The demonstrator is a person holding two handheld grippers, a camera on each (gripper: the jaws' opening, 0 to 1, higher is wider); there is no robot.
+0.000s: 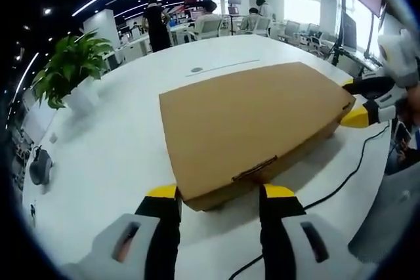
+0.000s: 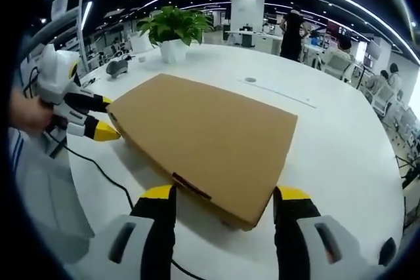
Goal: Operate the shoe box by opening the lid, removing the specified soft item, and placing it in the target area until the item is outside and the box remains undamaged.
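A brown cardboard shoe box [image 1: 256, 119] lies flat on the white table [image 1: 111, 142] with its lid down. In the left gripper view my left gripper [image 1: 220, 195] is open, its yellow-tipped jaws on either side of the box's near edge with the lid tab. My right gripper [image 1: 354, 101] reaches in at the box's far right corner, jaws apart. In the right gripper view the box [image 2: 203, 132] fills the middle and my right gripper [image 2: 226, 196] stands open at its near corner. The left gripper [image 2: 110, 120] is at the box's left corner, held by a hand [image 2: 26, 111].
A potted plant [image 1: 65, 70] [image 2: 172, 27] stands near the table's edge. A black cable [image 1: 344, 178] [image 2: 98, 168] runs over the table beside the box. A grey device [image 2: 118, 67] lies near the plant. People [image 1: 156, 24] and office chairs are far behind.
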